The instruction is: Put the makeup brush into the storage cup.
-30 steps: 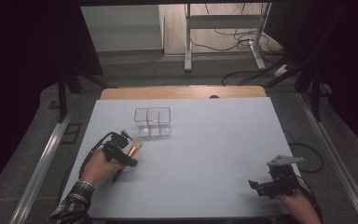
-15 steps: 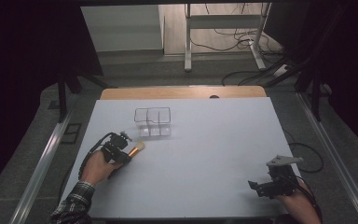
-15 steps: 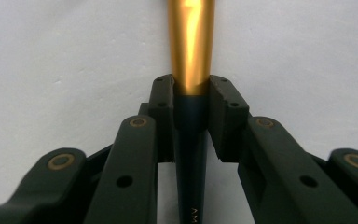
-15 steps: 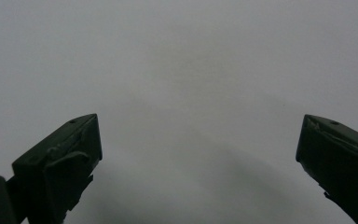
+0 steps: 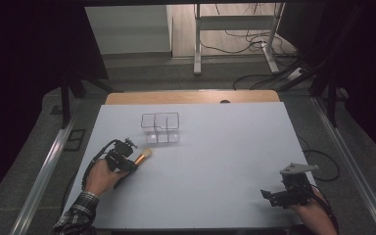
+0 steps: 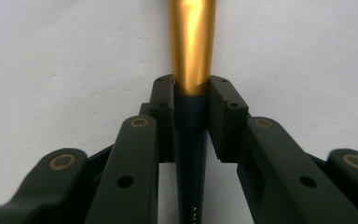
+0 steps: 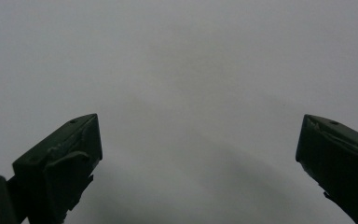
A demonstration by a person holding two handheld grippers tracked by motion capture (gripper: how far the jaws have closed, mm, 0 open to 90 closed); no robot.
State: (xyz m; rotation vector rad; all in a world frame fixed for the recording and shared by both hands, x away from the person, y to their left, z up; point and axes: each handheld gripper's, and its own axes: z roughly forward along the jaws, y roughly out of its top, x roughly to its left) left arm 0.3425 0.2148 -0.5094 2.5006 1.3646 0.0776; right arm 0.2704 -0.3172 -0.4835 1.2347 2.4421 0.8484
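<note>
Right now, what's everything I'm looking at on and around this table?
Table: one, white top, wooden strip at the far edge.
Organiser: one, clear plastic, compartments, far left of centre on the table.
Makeup brush: one, gold ferrule, dark handle, pale bristles, held low at the table's left.
Desk frame: one, pale metal, on the floor beyond the table, cables beside it.
Left gripper: one, black, shut on the brush handle.
Right gripper: one, black, jaws wide apart, near right corner.
Hands: two, one per gripper; plaid sleeve on the left.

The brush head is cut off by the left gripper view's top edge.
</note>
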